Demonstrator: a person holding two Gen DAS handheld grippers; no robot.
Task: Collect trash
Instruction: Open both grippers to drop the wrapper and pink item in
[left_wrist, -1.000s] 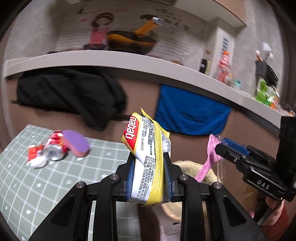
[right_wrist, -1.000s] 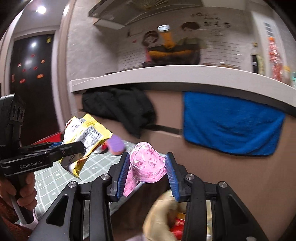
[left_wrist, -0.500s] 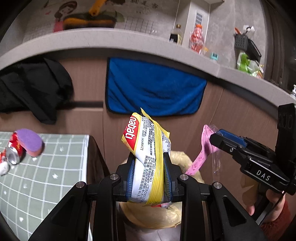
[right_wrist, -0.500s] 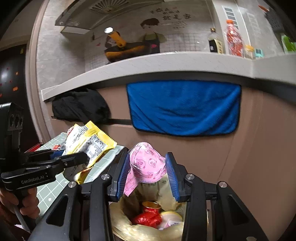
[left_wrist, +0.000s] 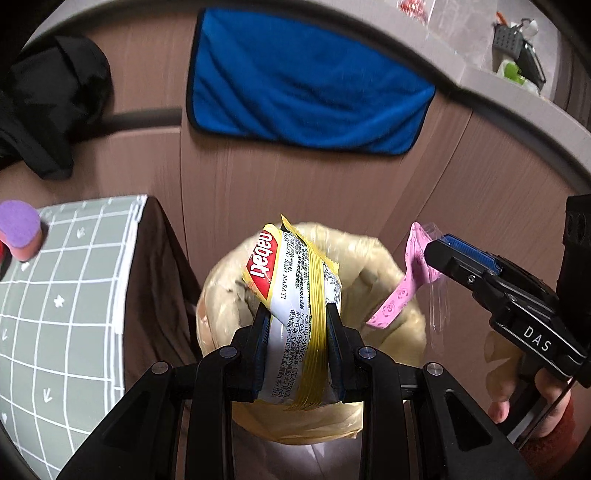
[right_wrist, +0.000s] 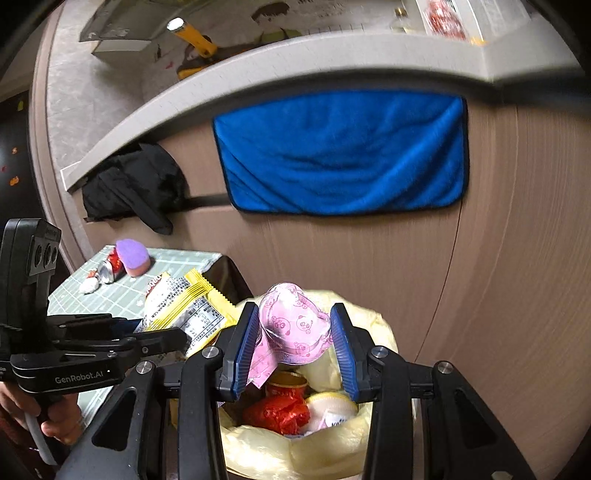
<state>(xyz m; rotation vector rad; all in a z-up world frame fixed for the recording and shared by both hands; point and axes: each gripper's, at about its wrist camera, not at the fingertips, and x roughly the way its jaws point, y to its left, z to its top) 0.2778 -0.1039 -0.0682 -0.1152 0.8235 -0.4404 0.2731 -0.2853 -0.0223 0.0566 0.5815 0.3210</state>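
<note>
My left gripper (left_wrist: 297, 314) is shut on a yellow and white Nabati snack wrapper (left_wrist: 295, 295) and holds it above the trash bin with a yellow bag (left_wrist: 391, 258). My right gripper (right_wrist: 293, 325) is shut on a pink panda-print wrapper (right_wrist: 291, 325) over the same bin (right_wrist: 332, 446). The bin holds a red wrapper (right_wrist: 277, 413), a can (right_wrist: 286, 382) and a white cup (right_wrist: 330, 408). The pink wrapper (left_wrist: 406, 280) and right gripper (left_wrist: 436, 254) show in the left wrist view; the Nabati wrapper (right_wrist: 184, 310) and left gripper (right_wrist: 177, 338) in the right wrist view.
A table with a green grid mat (left_wrist: 62, 295) stands left of the bin, with a purple sponge (right_wrist: 131, 256), a crushed can (right_wrist: 109, 269) and a white scrap (right_wrist: 88, 284). A blue towel (right_wrist: 343, 155) and black cloth (right_wrist: 136, 184) hang on the counter front behind.
Both grippers have swung right from the table and tilted down over the bin, each still holding its wrapper. The bin's inside has come into view.
</note>
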